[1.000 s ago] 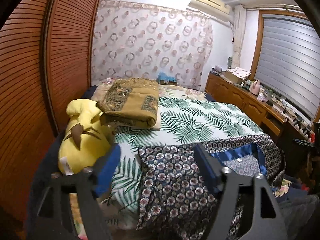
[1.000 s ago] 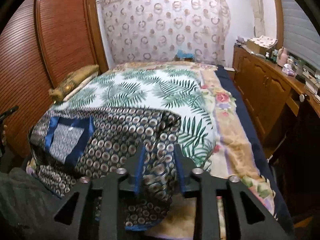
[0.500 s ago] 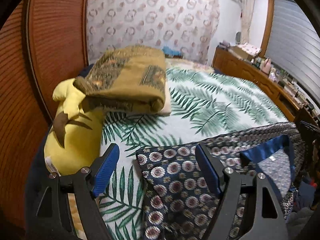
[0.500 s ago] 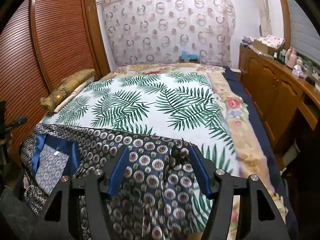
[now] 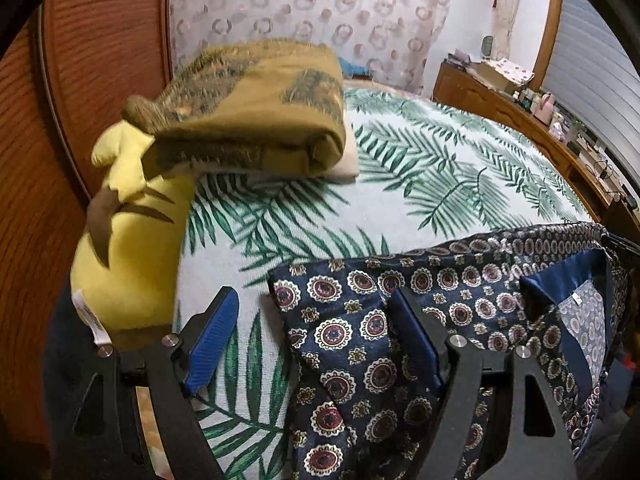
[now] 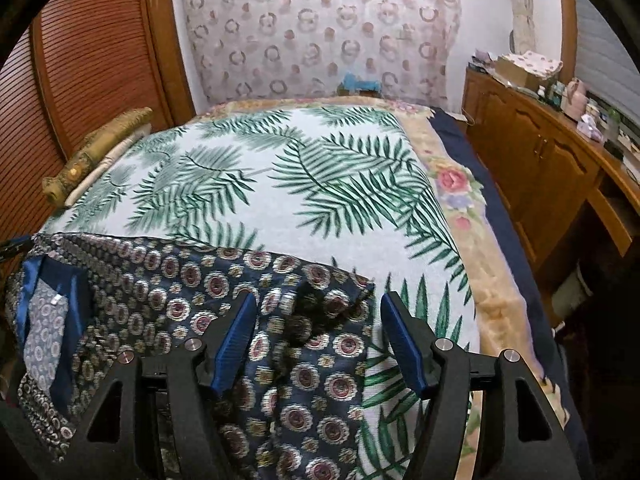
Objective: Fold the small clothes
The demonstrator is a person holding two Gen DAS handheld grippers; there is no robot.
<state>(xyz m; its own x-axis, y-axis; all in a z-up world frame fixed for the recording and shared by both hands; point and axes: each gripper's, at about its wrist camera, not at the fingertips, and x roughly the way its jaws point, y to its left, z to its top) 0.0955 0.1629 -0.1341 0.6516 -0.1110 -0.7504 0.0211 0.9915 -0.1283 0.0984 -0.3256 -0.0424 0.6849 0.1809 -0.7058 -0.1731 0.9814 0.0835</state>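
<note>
On bed (image 6: 280, 184), palm-leaf cover spread wide; navy garment (image 6: 200, 292) lies flat across near edge. Garment: dark blue weave, rows of round red-and-cream medallions, plain blue satin trim around paler lining panel (image 5: 584, 316). Small white tag (image 5: 576, 299) on lining, writing too small to read. Left claw (image 5: 316, 340) open, pads apart over garment's corner, not pressing. Right claw (image 6: 316, 336) open, jaws spread, rumpled corner between them, unpinched.
</note>
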